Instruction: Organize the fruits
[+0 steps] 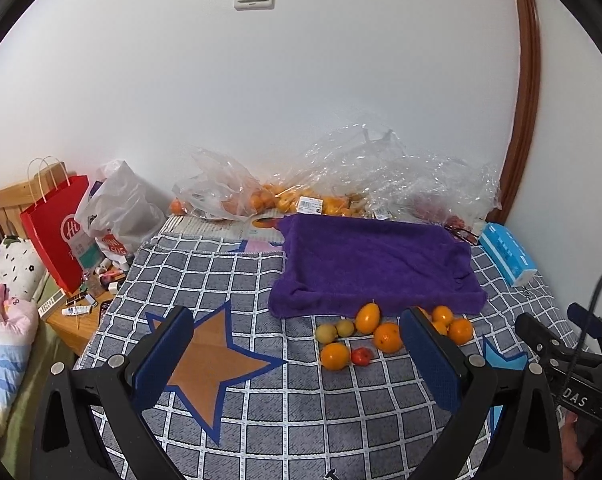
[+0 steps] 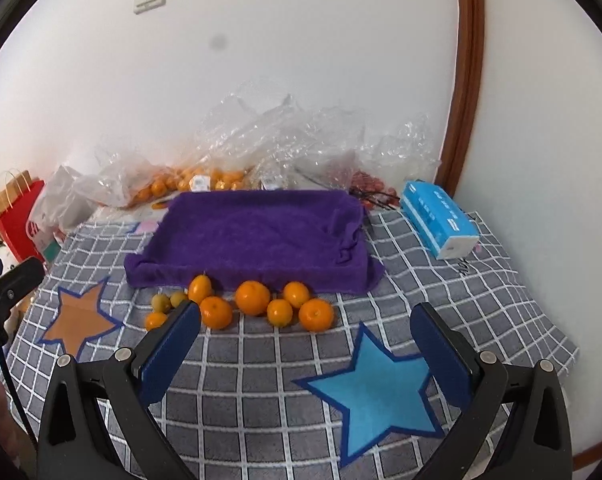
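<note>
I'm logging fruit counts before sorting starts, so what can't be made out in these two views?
- Left wrist view: the left gripper's right finger hides part of the loose fruit cluster.
- Right wrist view: the right gripper's left finger covers the small red fruit.
- Both views: crinkled plastic bags blur the bagged fruit; count unreadable.

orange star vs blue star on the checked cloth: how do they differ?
Colour: the orange star has an orange-brown fill, the blue star a light blue one. Side: the orange star lies left of the loose fruit, the blue star to its right. Gripper: the orange star lies ahead of the left gripper, the blue star ahead of the right gripper. Both are five-pointed, dark-blue-edged, flat on the cloth.
</note>
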`<state>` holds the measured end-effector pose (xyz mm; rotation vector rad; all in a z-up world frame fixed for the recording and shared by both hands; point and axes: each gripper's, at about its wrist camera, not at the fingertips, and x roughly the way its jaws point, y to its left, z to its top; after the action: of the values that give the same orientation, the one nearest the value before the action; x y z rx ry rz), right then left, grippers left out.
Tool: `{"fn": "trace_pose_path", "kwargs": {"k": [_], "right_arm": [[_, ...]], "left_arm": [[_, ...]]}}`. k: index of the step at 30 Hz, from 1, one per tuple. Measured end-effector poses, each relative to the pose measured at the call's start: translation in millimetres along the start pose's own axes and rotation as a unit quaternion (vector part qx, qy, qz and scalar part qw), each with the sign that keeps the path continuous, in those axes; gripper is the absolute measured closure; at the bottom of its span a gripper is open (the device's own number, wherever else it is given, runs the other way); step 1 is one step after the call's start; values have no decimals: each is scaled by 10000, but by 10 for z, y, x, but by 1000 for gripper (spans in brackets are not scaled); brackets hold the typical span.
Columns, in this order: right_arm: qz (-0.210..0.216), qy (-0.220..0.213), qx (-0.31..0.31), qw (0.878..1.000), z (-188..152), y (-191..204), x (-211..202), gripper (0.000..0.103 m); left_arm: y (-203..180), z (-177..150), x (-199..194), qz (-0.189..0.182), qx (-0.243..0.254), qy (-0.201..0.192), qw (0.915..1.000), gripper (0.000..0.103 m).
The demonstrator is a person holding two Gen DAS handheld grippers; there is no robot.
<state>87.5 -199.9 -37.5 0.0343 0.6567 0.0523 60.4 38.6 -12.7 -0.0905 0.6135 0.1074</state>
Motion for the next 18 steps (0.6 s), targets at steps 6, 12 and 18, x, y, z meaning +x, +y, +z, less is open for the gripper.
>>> {"fn": "trace_pose_path", "kwargs": {"k": [6, 12, 18], "right_arm": [[218, 151, -1, 9996, -48, -48, 228, 0], [264, 229, -5, 9994, -143, -121, 461, 0], [155, 302, 65, 9994, -266, -216, 694, 0]], "left_arm": [[-30, -63, 189, 14, 89, 131, 9999, 0], [-79, -166, 481, 10, 168, 429, 9989, 0], [-43, -285, 717, 21, -114, 501, 9987, 0]]}}
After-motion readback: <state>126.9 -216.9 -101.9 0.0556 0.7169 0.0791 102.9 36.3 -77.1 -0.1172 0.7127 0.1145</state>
